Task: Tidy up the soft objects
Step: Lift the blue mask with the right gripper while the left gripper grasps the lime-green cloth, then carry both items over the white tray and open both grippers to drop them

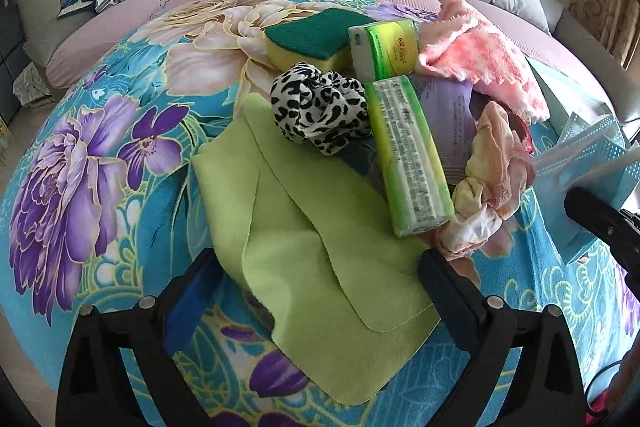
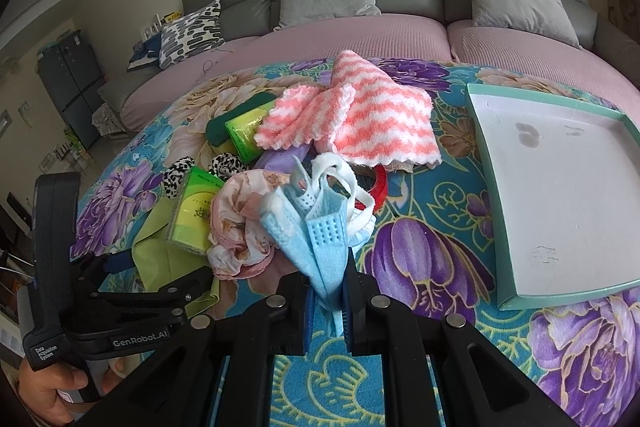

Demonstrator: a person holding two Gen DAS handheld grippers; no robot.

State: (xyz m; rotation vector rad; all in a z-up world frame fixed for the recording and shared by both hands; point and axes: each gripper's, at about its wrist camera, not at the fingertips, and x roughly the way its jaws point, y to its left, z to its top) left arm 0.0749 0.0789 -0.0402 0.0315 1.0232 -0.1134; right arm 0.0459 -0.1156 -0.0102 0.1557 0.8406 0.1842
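Blue face masks [image 2: 316,239] are pinched between the right gripper [image 2: 326,291] fingers, fanning up and away above the flowered blanket [image 2: 432,259]. Left gripper [image 1: 316,267] fingers stand spread wide over the green cloth [image 1: 304,227], not pressing it. Beside, the white tray [image 2: 560,187] holds nothing.

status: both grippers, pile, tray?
Left gripper open over green cloth. Right gripper shut on blue face masks. Tray empty, unobstructed.
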